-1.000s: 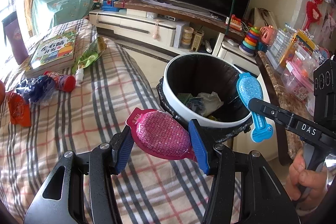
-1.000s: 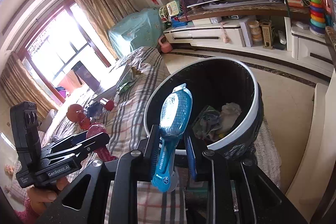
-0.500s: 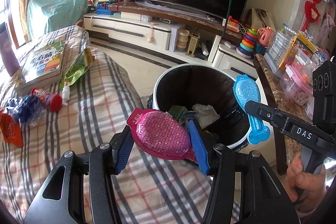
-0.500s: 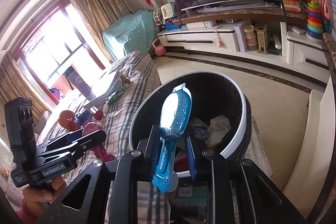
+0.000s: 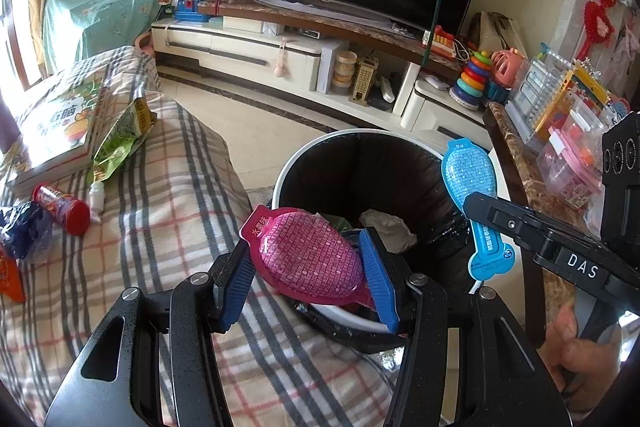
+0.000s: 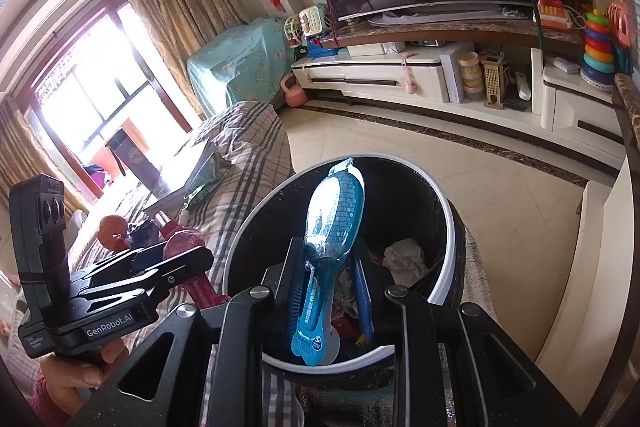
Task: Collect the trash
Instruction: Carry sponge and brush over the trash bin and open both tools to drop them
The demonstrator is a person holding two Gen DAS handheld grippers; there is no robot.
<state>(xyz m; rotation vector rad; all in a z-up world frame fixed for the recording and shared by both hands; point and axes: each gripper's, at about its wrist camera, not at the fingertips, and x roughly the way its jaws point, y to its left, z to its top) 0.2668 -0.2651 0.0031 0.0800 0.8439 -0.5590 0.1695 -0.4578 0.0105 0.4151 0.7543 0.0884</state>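
Two packets are carried at once; my left gripper [image 5: 308,267] is clenched on the pink packet [image 5: 310,263], long axis crosswise between the jaws, its body over the near rim of the trash bin [image 5: 404,143]; my right gripper [image 6: 328,275] pinches the blue packet [image 6: 330,239], long axis running forward along the fingers [image 6: 296,283], its upper end over the bin's opening; crumpled paper [image 6: 404,259] already lies inside. I judge the right hand better centred; the pink packet sits nearer the plaid cloth [image 5: 168,211], so it needs more forward reach.
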